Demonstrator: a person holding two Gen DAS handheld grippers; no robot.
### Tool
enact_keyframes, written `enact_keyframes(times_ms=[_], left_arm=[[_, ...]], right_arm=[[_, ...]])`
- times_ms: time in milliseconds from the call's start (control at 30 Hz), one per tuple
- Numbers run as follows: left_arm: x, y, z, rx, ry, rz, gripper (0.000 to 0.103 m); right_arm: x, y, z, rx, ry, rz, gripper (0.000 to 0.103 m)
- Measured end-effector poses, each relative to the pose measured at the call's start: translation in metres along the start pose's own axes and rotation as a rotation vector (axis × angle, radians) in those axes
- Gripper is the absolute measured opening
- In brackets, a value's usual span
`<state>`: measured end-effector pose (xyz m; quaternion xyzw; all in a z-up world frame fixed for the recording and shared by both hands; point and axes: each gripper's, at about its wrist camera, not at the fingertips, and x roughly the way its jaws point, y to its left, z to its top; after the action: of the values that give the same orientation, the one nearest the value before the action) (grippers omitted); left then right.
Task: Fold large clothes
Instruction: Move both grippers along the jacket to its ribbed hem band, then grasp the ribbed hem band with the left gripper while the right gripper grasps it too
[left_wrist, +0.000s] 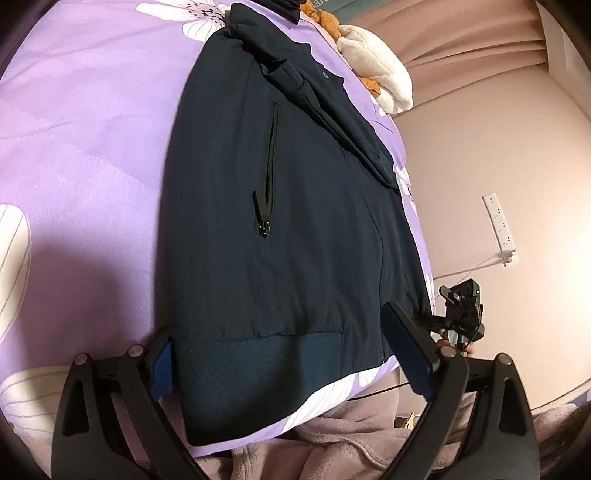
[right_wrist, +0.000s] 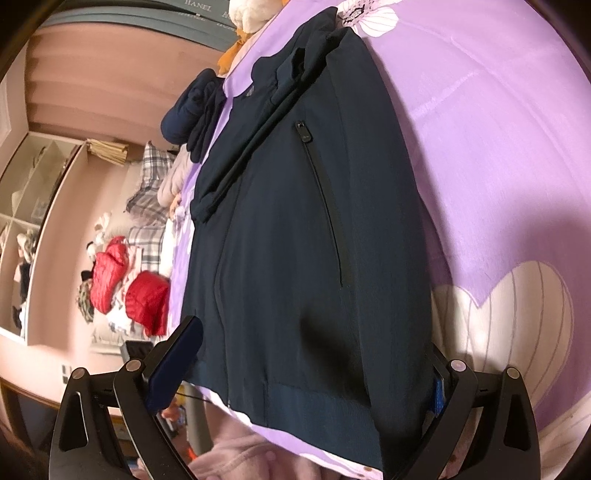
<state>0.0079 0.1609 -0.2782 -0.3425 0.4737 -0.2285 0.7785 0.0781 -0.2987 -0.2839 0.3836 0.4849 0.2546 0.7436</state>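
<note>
the dark navy jacket (left_wrist: 295, 206) lies flat on the purple floral bedsheet (left_wrist: 92, 147), front side up, with its ribbed hem (left_wrist: 266, 369) nearest both cameras and its collar end farthest away. one sleeve (left_wrist: 332, 122) is folded diagonally across the chest. a zipped side pocket (left_wrist: 271, 166) runs along the body of the garment, its pull tab hanging at the lower end in the left wrist view. in the right wrist view the second pocket zipper (right_wrist: 325, 199) appears on the other half of the jacket. the left gripper (left_wrist: 291, 354) has its fingers spread wide, one blue-padded finger (left_wrist: 162, 369) at each side of the hem, neither pad clamped on fabric. the right gripper (right_wrist: 306, 376) is likewise spread wide, straddling the hem, with nothing held between its fingers. in the left wrist view the right gripper (left_wrist: 461, 314) is also visible just beyond the jacket's edge. a white and orange plush toy (left_wrist: 373, 62) rests near the collar end of the sheet. a white power strip (left_wrist: 498, 229) is fixed to the pink wall (left_wrist: 480, 147). red padded garments (right_wrist: 125, 284) and a plaid blanket (right_wrist: 147, 192) lie on a surface beside the bed.
</note>
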Motion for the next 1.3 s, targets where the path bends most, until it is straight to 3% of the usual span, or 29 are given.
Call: enact_keyframes(times_ms=[600,667,800,1000,1067,1200,1300], left_arm=[[0.010,-0.005,0.008,-0.026,-0.022,-0.001,0.094],[0.007,-0.002,0.006,-0.030,-0.031,0.014,0.082],[0.001,0.005,0.003,-0.063,-0.046,0.013,0.071],[0.005,-0.001,0.003,-0.036,-0.039,0.060,0.066],[0.008,-0.001,0.004,-0.033,-0.035,0.079,0.051],[0.011,0.004,0.006,-0.062,-0.038,0.070,0.045],[0.011,0.004,0.004,-0.061,-0.043,0.091,0.034]], right_arm=[[0.018,0.013,0.004,-0.043,-0.016,-0.033,0.100],[0.015,0.012,0.002,-0.054,-0.024,-0.047,0.093],[0.005,-0.001,-0.001,-0.013,-0.036,-0.044,0.075],[0.004,0.000,-0.008,-0.019,-0.030,-0.053,0.071],[0.003,-0.001,-0.009,-0.022,-0.033,-0.066,0.067],[0.003,-0.004,-0.010,-0.003,-0.046,-0.078,0.057],[0.004,-0.001,-0.011,-0.012,-0.052,-0.111,0.048]])
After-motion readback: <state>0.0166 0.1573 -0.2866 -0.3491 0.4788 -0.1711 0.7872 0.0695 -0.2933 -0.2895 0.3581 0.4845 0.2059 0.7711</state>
